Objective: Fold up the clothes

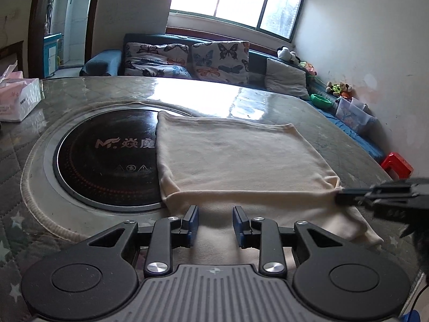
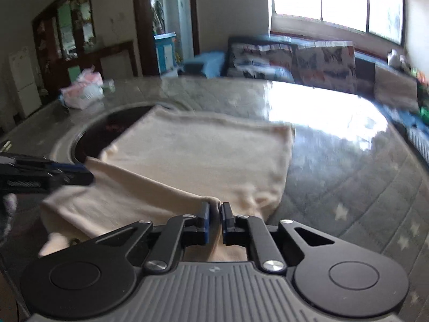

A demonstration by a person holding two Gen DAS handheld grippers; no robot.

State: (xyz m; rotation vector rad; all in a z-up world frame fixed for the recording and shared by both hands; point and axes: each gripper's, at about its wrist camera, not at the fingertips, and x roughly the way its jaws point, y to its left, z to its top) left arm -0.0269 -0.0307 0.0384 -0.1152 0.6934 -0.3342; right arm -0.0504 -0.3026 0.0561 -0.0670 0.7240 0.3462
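Note:
A cream garment (image 1: 236,161) lies partly folded on the table, its left edge over a black induction hob (image 1: 107,155). It also shows in the right wrist view (image 2: 201,155). My left gripper (image 1: 215,221) is open and empty, its fingers just above the garment's near fold. My right gripper (image 2: 215,214) is shut on the right corner of the folded edge; from the left wrist view it (image 1: 340,197) reaches in from the right at that corner. From the right wrist view the left gripper (image 2: 80,175) is at the left by the cloth's near edge.
The table (image 1: 335,134) has a glossy quilted cover with stars. A pink tissue pack (image 1: 16,99) sits at its far left. A sofa with butterfly cushions (image 1: 214,61) stands behind, toys and a bin (image 1: 351,112) by the right wall, a red stool (image 1: 396,165) below.

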